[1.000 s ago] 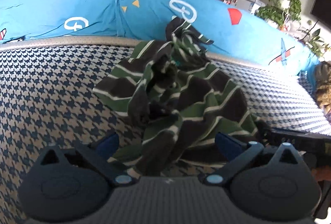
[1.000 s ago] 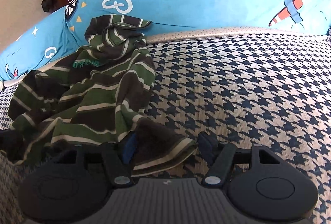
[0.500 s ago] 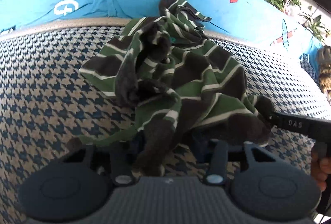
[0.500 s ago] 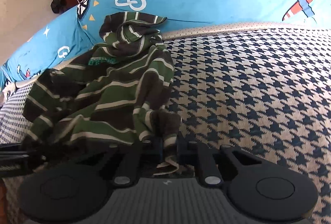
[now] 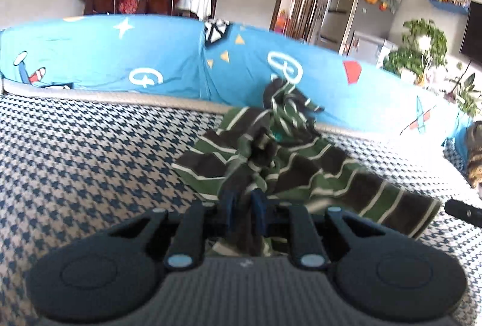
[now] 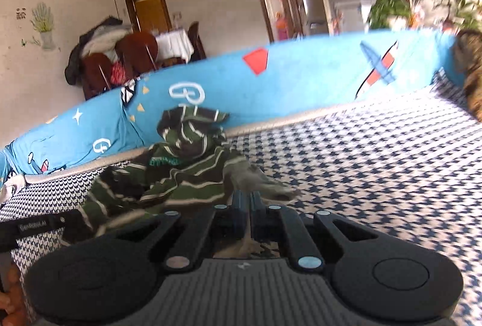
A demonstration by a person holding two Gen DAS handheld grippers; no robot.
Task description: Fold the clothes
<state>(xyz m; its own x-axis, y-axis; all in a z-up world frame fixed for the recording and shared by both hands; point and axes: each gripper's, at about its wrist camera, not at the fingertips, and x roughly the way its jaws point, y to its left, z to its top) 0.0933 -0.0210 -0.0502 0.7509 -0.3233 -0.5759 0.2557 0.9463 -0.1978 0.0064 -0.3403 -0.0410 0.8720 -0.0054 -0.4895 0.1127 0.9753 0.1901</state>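
Left claw (image 5: 244, 205) pinched tight on a fold of the striped hoodie (image 5: 301, 163). Right claw (image 6: 244, 204) likewise clamped on its hem. Garment crumpled on the houndstooth sofa seat (image 6: 376, 169), hood against the blue backrest cover (image 5: 105, 61).

We hold our left gripper (image 5: 244, 205) and right gripper (image 6: 247, 204) low and level, jaws of both pinched nearly together on cloth.

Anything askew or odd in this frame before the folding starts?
The striped garment lies crumpled in a heap on the houndstooth cover, its far end bunched against the blue cushion. Both the left hand-held gripper and right hand-held gripper pinch its near edge. Nothing looks damaged.
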